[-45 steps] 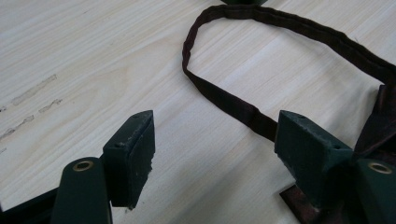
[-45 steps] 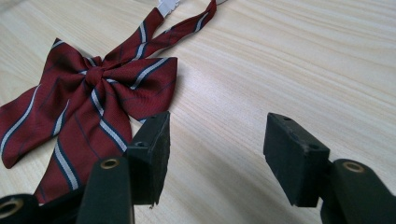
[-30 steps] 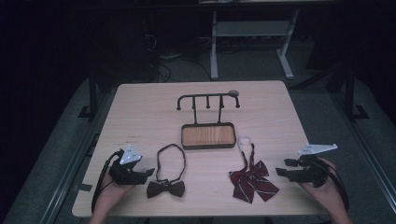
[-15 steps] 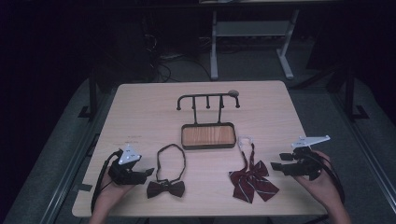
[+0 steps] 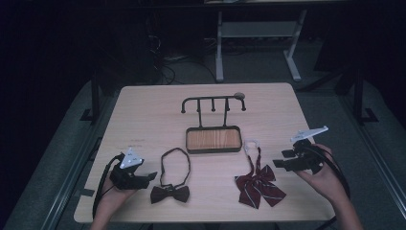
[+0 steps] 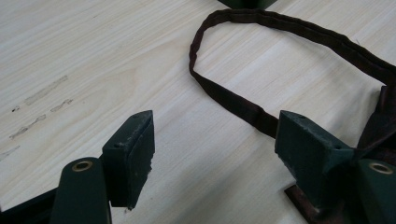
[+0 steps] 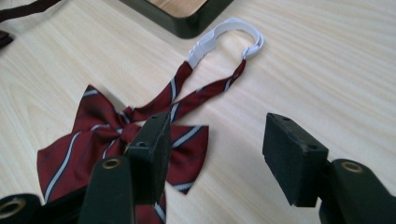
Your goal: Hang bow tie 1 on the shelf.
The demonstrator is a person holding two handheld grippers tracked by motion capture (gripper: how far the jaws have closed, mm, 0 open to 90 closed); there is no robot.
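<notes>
Jaws apart on the left gripper (image 6: pixel 212 154), black blocky pads astride the dark fabric neck loop of the dark brown bow tie (image 5: pixel 170 193), unmoved. Jaws also apart on the right gripper (image 7: pixel 215 149), now shifted left and farther, beside the striped maroon cloth bow tie (image 7: pixel 116 140) with white plastic clasp. Two ties, near side of pale wooden table (image 5: pixel 143 115); one black metal hook stand with wood-inlaid tray (image 5: pixel 213 139) beyond.
</notes>
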